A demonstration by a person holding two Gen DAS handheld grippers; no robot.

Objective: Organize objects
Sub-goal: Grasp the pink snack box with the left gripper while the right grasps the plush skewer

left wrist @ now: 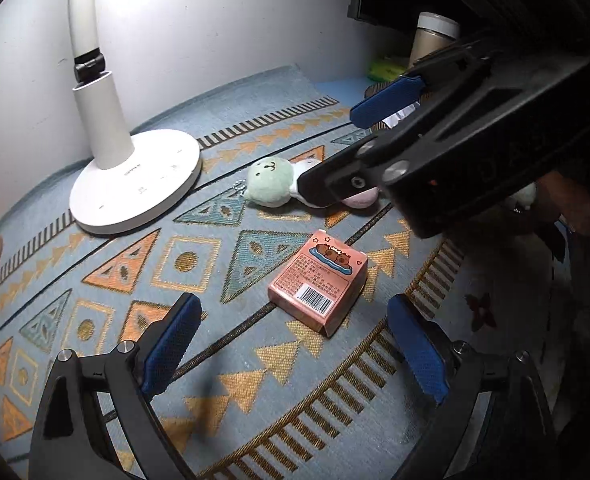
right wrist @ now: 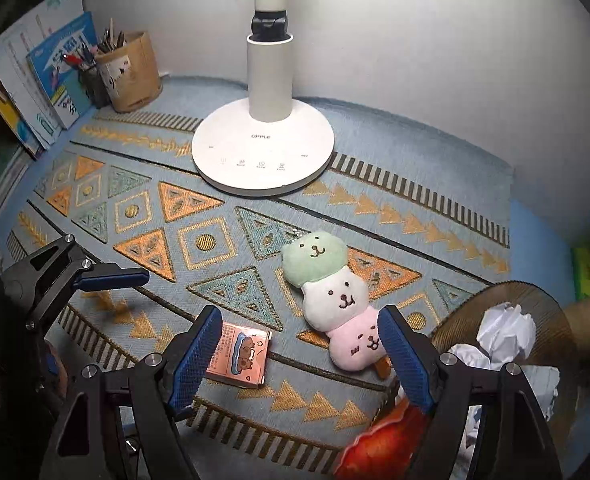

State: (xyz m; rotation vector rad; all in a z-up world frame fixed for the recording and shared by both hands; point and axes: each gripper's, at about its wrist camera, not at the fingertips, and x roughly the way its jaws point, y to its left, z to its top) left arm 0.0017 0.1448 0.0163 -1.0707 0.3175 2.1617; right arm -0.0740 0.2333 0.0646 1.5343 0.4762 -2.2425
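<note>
A pink card box [left wrist: 319, 280] with a barcode lies flat on the patterned mat [left wrist: 107, 264], just ahead of my left gripper [left wrist: 293, 303], whose blue pads stand wide open and clear of it. In the right wrist view the same box [right wrist: 241, 354] lies beside the left finger. A plush toy [right wrist: 327, 288] with green, white and pink heads lies face up. My right gripper [right wrist: 301, 316] is open over its pink end, with nothing pinched. From the left wrist view the right gripper [left wrist: 327, 150] hides the middle of the plush [left wrist: 271, 180]. The left gripper [right wrist: 143, 278] shows side-on at the left.
A white desk lamp [right wrist: 263, 152] stands at the back of the mat. A woven basket [right wrist: 535, 304] with crumpled paper and a red packet [right wrist: 379, 444] sit at the right. A pen holder [right wrist: 131, 72] and books [right wrist: 43, 80] stand at the back left.
</note>
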